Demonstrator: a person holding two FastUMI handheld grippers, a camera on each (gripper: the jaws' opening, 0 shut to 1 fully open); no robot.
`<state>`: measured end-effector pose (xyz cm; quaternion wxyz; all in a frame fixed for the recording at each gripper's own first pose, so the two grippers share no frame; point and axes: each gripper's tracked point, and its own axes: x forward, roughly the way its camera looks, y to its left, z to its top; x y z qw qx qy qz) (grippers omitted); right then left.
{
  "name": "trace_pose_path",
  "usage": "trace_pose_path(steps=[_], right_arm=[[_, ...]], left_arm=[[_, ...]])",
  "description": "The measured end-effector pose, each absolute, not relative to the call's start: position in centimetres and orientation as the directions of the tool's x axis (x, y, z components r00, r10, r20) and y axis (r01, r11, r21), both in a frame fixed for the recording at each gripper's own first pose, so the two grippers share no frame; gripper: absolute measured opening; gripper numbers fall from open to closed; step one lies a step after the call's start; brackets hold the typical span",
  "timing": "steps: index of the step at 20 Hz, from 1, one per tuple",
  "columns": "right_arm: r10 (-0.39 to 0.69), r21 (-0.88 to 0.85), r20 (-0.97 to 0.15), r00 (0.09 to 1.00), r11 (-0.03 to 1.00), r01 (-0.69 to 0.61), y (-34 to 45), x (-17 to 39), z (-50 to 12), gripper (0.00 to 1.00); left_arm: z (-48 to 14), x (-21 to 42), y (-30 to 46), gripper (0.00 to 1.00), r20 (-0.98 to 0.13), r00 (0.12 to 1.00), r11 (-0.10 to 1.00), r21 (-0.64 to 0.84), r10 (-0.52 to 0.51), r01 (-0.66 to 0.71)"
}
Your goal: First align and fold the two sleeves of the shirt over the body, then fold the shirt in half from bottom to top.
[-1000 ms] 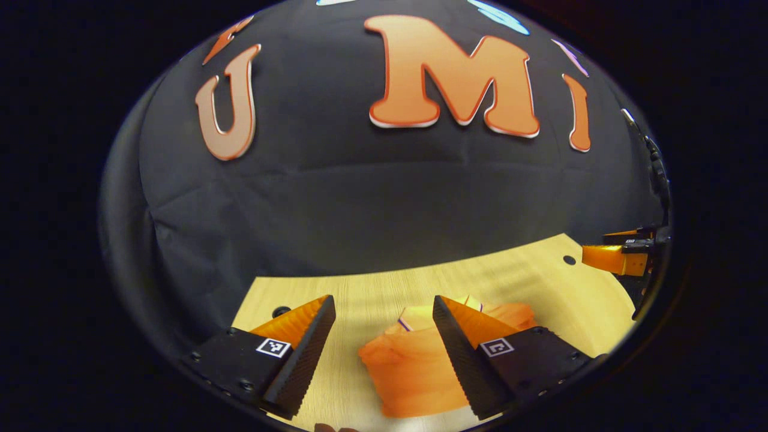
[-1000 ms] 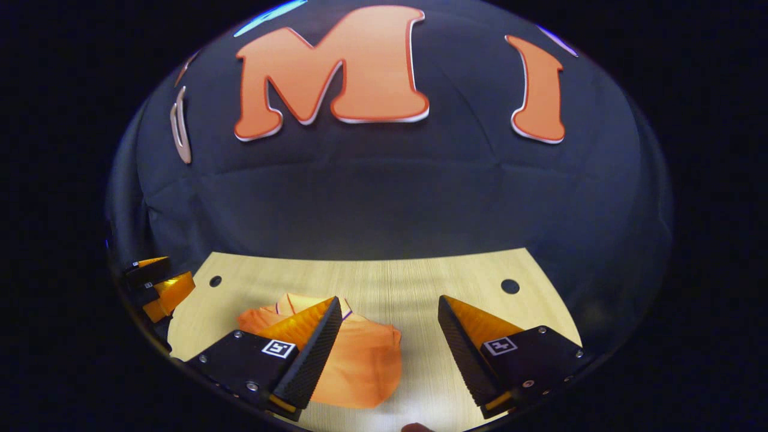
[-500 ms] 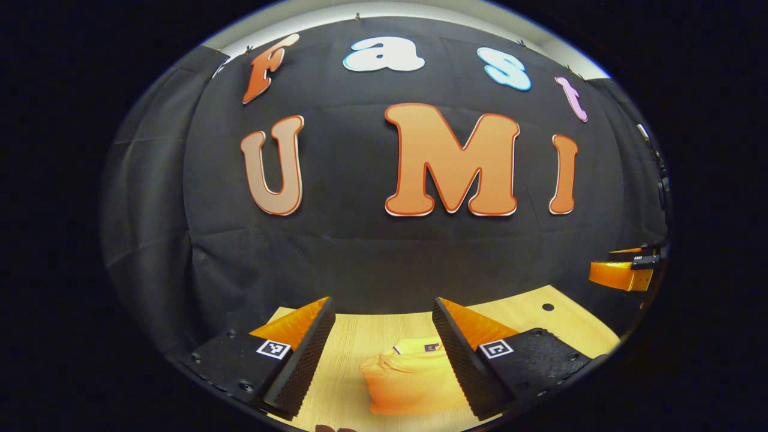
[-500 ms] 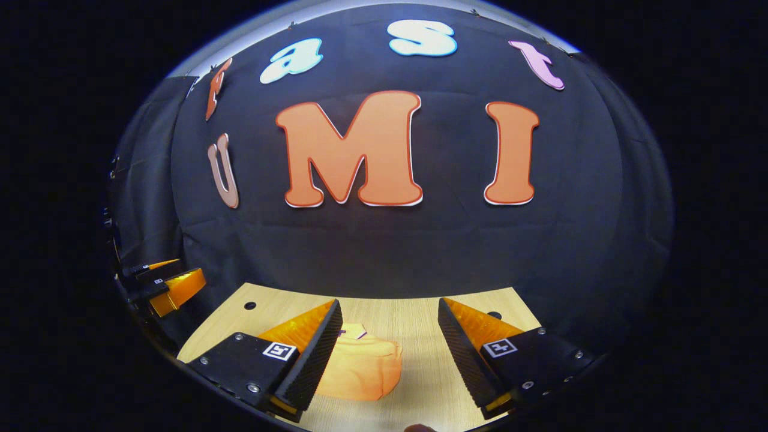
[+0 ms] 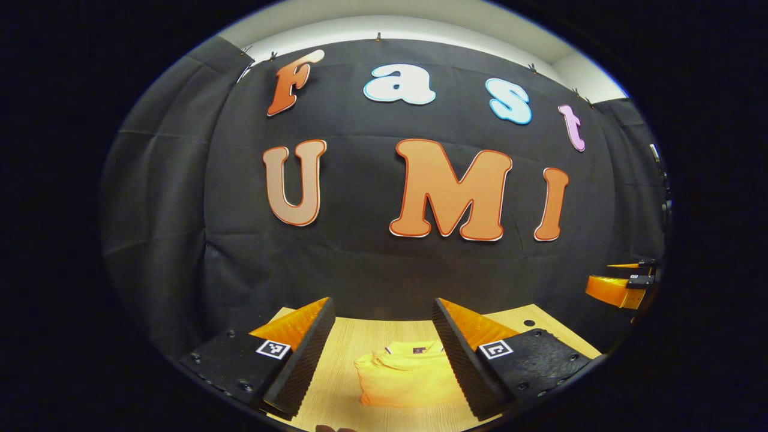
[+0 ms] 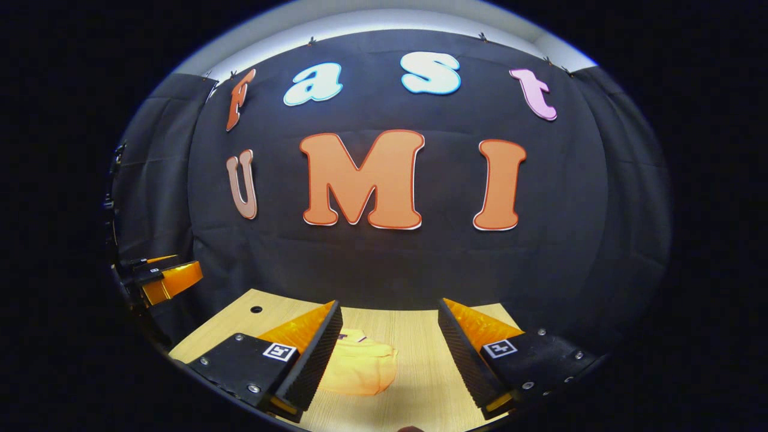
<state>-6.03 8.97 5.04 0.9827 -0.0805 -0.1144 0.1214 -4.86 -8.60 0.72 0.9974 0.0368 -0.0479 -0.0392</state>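
A folded orange shirt [image 5: 405, 375] lies as a compact bundle on the light wooden table [image 5: 360, 336], its collar and small label at the far side. My left gripper [image 5: 384, 327] hangs open above and short of it, holding nothing. In the right gripper view the same shirt [image 6: 360, 372] sits low and left, partly behind the left finger. My right gripper [image 6: 389, 327] is open too, raised off the table with nothing between its fingers. The right gripper [image 5: 621, 288] shows at the far right of the left gripper view, and the left gripper [image 6: 159, 279] at the far left of the right gripper view.
The booth's black cloth wall rises right behind the table's far edge. Small round holes [image 6: 256, 309] mark the tabletop near its corners. Bare wood [image 6: 420, 336] lies to the right of the shirt.
Both grippers have risen and drawn back from the shirt, still open. The shirt now looks smaller and lower in both views, and more of the wall shows.
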Motion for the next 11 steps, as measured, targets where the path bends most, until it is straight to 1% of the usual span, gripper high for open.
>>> trace_pose_path(steps=[4, 8, 11], right_arm=[[0.295, -0.101, 0.19, 0.936, 0.955, -0.281, 10.8, -8.6, 3.6, 0.97], [0.258, -0.121, 0.219, 0.941, 0.964, -0.236, 11.0, -10.6, 2.6, 0.96], [0.259, -0.104, 0.203, 0.945, 0.965, -0.242, 11.4, -11.5, 1.5, 0.97]], left_arm=[[1.0, -6.9, -6.6, 0.98, 0.114, 0.991, 0.996, 0.062, -0.075, 0.068], [0.8, -8.5, -4.8, 0.99, 0.11, 0.99, 0.995, 0.044, -0.09, 0.086], [0.8, -9.0, -3.6, 0.99, 0.116, 0.989, 0.996, 0.025, -0.088, 0.086]])
